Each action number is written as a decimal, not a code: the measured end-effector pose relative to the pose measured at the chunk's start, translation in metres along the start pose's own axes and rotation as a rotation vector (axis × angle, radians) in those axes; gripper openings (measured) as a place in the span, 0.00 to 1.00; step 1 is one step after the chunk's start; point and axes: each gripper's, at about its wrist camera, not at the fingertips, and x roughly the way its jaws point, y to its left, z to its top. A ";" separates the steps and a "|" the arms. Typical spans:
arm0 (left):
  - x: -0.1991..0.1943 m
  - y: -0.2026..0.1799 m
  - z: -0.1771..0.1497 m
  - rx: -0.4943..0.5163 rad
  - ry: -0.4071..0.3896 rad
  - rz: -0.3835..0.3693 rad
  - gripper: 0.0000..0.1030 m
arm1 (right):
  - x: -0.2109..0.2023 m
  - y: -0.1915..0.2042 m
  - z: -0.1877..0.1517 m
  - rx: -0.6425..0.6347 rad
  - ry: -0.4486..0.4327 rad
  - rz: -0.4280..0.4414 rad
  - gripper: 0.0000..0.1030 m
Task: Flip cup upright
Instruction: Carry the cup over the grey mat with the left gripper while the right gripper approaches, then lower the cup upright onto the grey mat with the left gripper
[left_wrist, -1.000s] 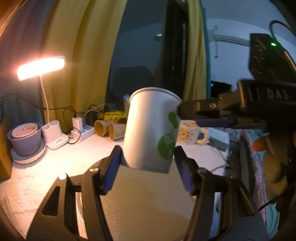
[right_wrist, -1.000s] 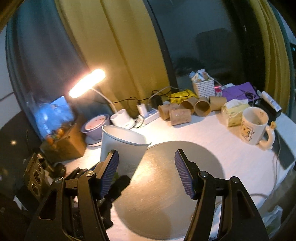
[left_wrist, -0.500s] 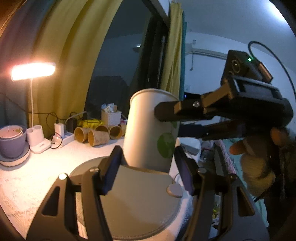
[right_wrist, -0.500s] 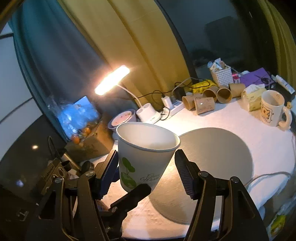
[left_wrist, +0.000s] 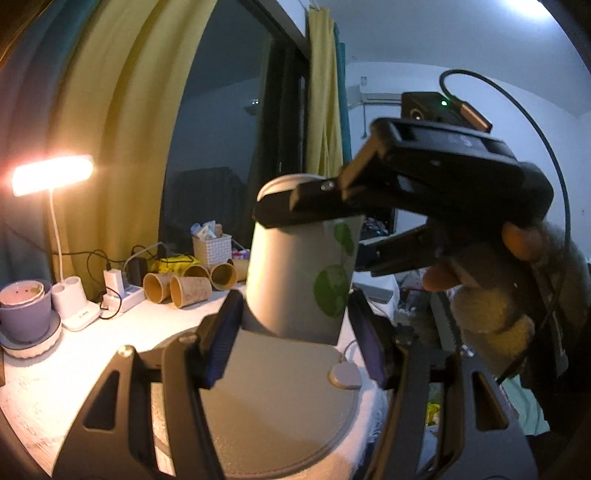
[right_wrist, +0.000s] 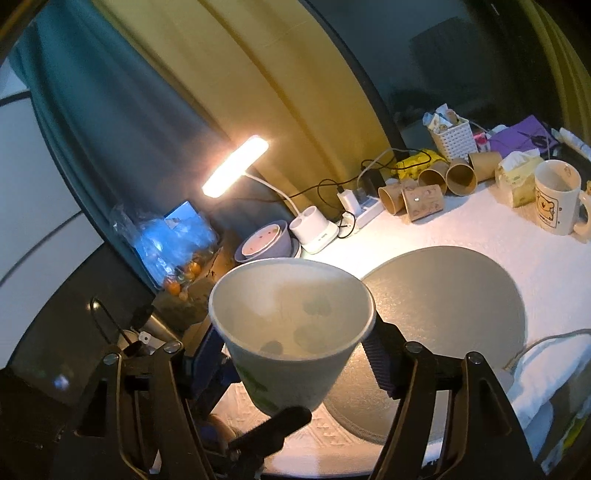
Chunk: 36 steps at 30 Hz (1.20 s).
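A white paper cup with green leaf print (left_wrist: 299, 273) is held in the air, mouth up, above a round grey mat (left_wrist: 280, 402). My left gripper (left_wrist: 295, 336) is shut on the cup's lower part. My right gripper (right_wrist: 295, 354) surrounds the cup (right_wrist: 291, 332) just below its rim; its pads sit close to the cup wall, and contact is unclear. In the left wrist view the right gripper (left_wrist: 388, 229) reaches in from the right with one finger across the cup's top. The cup's empty inside shows in the right wrist view.
A lit desk lamp (right_wrist: 236, 166), purple bowl (right_wrist: 262, 245), power strip (right_wrist: 364, 206), several brown paper cups lying down (right_wrist: 424, 192), a white basket (right_wrist: 452, 136), tissue pack (right_wrist: 517, 177) and bear mug (right_wrist: 556, 199) stand along the back of the white-clothed table (right_wrist: 480, 225). Curtains hang behind.
The right gripper moved in around the cup's upper part; the cup now fills its view between the fingers. The left gripper kept its hold while swinging its view to the right.
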 end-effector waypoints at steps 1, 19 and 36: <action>0.001 0.001 0.000 -0.002 0.005 0.002 0.58 | 0.001 0.000 0.000 -0.002 0.002 0.001 0.70; 0.037 0.032 -0.023 -0.087 0.263 0.068 0.79 | 0.051 -0.033 0.012 -0.078 0.051 -0.137 0.68; 0.066 0.119 -0.048 -0.312 0.374 0.289 0.79 | 0.140 -0.086 0.012 -0.256 0.089 -0.338 0.68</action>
